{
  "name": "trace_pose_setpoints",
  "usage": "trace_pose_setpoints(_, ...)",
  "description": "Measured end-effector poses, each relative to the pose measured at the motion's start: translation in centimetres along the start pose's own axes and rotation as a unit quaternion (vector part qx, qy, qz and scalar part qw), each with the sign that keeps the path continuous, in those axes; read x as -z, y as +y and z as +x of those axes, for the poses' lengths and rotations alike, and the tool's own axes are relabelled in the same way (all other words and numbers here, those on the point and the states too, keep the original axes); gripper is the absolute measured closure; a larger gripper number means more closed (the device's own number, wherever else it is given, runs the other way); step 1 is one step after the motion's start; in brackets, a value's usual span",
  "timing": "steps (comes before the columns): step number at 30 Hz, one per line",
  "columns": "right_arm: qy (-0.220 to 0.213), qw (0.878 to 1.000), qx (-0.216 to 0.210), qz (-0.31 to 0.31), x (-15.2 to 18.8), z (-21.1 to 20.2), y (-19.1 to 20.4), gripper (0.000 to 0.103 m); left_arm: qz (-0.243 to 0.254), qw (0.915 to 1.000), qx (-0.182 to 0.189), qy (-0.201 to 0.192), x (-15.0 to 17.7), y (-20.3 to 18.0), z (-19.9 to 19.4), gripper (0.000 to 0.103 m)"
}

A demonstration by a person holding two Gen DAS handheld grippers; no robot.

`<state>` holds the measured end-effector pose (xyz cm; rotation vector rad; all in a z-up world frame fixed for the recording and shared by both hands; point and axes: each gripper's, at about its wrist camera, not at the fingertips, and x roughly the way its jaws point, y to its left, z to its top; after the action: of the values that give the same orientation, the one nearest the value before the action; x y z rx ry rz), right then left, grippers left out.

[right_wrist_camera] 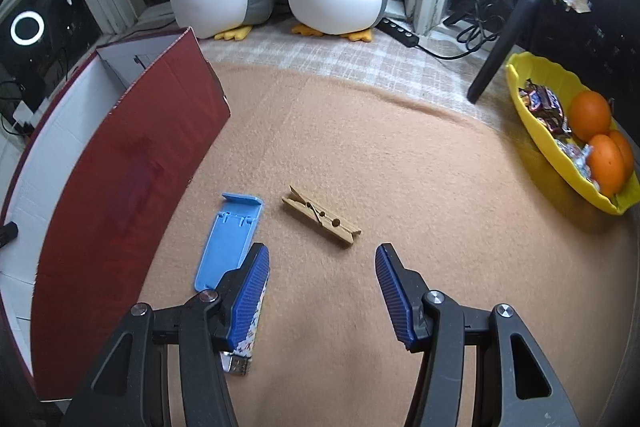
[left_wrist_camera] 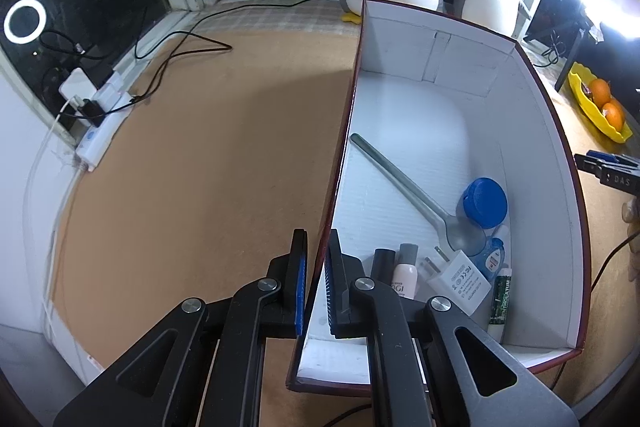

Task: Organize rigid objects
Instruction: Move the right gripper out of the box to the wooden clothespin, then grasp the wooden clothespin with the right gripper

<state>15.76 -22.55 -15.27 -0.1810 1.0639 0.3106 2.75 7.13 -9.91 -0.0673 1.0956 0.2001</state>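
While my left gripper (left_wrist_camera: 316, 283) pinches the near wall of the red box (left_wrist_camera: 460, 115) to steady it, I judge I'm mid-collection: spoon (left_wrist_camera: 404, 187), charger plug (left_wrist_camera: 460, 277) and small bottles already lie inside. My right gripper (right_wrist_camera: 322, 287) hovers over the bench (right_wrist_camera: 440, 227) with jaws spread wide and empty, just short of the wooden clothespin (right_wrist_camera: 320, 215), which lies flat and diagonal beside a blue plastic stand (right_wrist_camera: 230, 235). Next I'd probably advance, straddle the pin across its narrow sides, and close.
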Motion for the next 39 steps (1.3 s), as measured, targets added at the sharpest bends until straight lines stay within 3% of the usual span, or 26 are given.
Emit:
trace_pose_setpoints(15,0.041,0.997,0.012,-0.058,-2.3,5.2,-0.3,0.052,0.001,0.9999,-0.011,0.013,-0.5,-0.3,0.5,0.095)
trace_pose_setpoints(17,0.041,0.997,0.009,-0.064,-2.5,5.3,-0.1,0.056,0.001,0.9998,-0.015,0.013,-0.5,-0.4,0.6,0.095)
trace_pose_setpoints(25,0.048,0.997,0.001,-0.057,-2.5,5.5,0.5,0.091,0.003,0.9998,-0.014,0.013,-0.8,-0.5,0.8,0.095)
trace_pose_setpoints(33,0.045,0.999,0.003,-0.014,-1.4,4.5,-0.1,0.092,0.002,0.9999,-0.011,0.01,-0.9,-0.5,0.8,0.095)
trace_pose_setpoints(39,0.025,1.0,-0.001,0.012,-0.6,1.5,-0.3,0.092,0.0,1.0,-0.004,0.005,-0.9,-0.4,0.9,0.095)
